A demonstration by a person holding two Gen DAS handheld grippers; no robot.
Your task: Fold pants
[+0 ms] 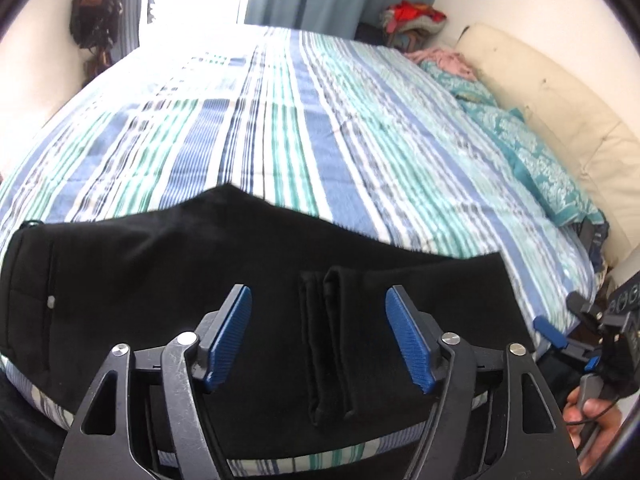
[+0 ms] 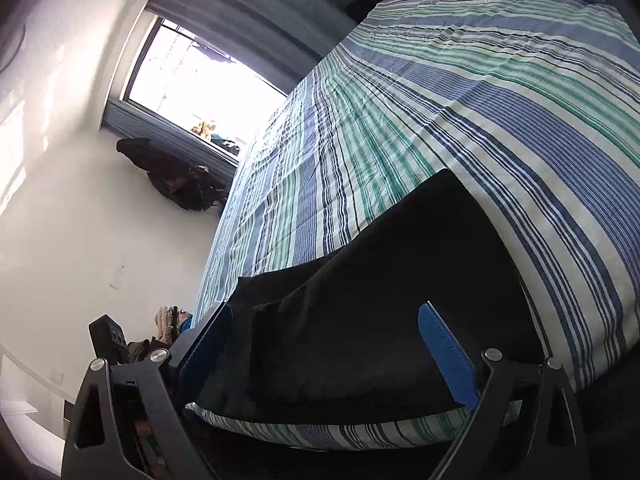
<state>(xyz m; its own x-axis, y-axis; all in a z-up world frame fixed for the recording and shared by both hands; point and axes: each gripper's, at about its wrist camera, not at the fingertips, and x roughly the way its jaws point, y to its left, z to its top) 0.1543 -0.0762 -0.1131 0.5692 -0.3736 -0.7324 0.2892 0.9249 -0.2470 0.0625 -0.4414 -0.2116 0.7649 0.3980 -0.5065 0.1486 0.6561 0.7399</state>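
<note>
Two grippers, both spread wide, nothing held.

Left gripper hovers over black pants, blue pads either side of a folded ridge. Right gripper hangs over the same pants. Pants lie flat at near edge of striped bedspread; teal pillow beside cream headboard.

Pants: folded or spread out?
Partly folded: the black pants lie flat on the striped bedspread, leg ends doubled back on top.
</note>
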